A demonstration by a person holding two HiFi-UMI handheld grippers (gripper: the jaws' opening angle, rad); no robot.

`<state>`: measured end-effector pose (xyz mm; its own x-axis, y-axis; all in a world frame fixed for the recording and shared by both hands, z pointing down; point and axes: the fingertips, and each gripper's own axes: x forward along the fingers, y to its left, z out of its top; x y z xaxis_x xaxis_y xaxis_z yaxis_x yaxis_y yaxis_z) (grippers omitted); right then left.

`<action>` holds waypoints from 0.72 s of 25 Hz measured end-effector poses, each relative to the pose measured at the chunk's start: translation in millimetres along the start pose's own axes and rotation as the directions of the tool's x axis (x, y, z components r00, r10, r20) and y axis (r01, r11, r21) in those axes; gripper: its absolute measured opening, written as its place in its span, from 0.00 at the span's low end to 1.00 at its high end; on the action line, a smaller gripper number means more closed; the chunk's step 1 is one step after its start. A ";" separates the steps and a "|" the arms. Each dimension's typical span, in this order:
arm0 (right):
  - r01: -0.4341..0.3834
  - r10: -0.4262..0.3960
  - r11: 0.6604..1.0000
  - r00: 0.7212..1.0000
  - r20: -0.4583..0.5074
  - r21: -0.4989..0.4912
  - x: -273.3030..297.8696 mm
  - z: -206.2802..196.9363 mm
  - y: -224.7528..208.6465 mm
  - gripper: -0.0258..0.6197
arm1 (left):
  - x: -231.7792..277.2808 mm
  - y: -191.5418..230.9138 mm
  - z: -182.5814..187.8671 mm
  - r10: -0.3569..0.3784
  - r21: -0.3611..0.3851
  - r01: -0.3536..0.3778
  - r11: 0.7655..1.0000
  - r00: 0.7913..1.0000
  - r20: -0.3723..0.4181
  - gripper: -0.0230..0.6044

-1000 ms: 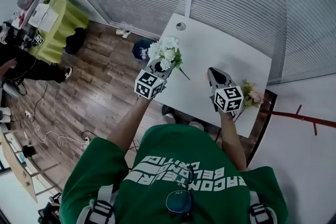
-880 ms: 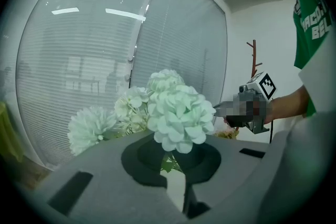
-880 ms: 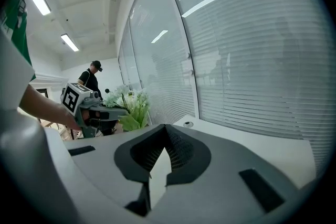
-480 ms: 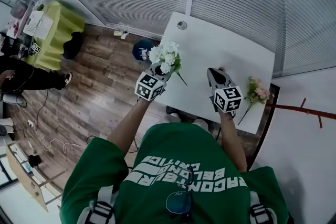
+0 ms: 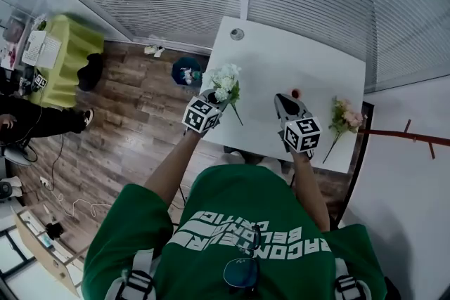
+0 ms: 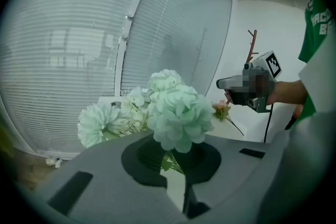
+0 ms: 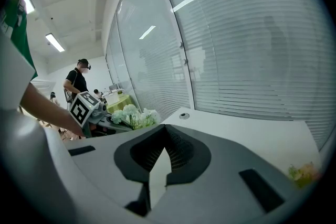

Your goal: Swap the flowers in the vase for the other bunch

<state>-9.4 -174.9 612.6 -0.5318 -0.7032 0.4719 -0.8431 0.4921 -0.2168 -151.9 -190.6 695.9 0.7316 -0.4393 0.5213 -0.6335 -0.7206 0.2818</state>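
My left gripper (image 5: 213, 90) is shut on the stems of a bunch of white flowers (image 5: 223, 82), held over the left edge of the white table (image 5: 281, 60). In the left gripper view the white blooms (image 6: 176, 110) stand just beyond the jaws, with green stems pinched between them. My right gripper (image 5: 285, 102) is shut and empty above the table's near middle; its fingertips meet (image 7: 167, 145). A bunch of pink flowers (image 5: 344, 117) lies flat near the table's right edge, to the right of the right gripper. No vase shows in any view.
A round cable hole (image 5: 237, 33) sits at the table's far left corner, and a small red object (image 5: 296, 93) lies just beyond the right gripper. Slatted blinds line the wall behind. A blue object (image 5: 186, 70) sits on the wooden floor at the left. A person (image 7: 77, 81) stands far off.
The left gripper has sunk toward the table with the white flowers in it. The right gripper has dropped a little, still shut.
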 end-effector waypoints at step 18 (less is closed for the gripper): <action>0.052 -0.050 0.998 0.998 -0.048 0.033 11.8 -14.6 -14.6 0.06 | 57.8 40.7 -36.1 -0.053 -0.218 0.037 0.975 0.996 -0.069 0.08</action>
<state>-2.2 -182.8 633.9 -0.4843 -0.7016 0.5226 -0.8717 0.4379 -0.2199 -144.5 -226.0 766.6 0.7450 -0.3624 0.5600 -0.6459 -0.6018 0.4698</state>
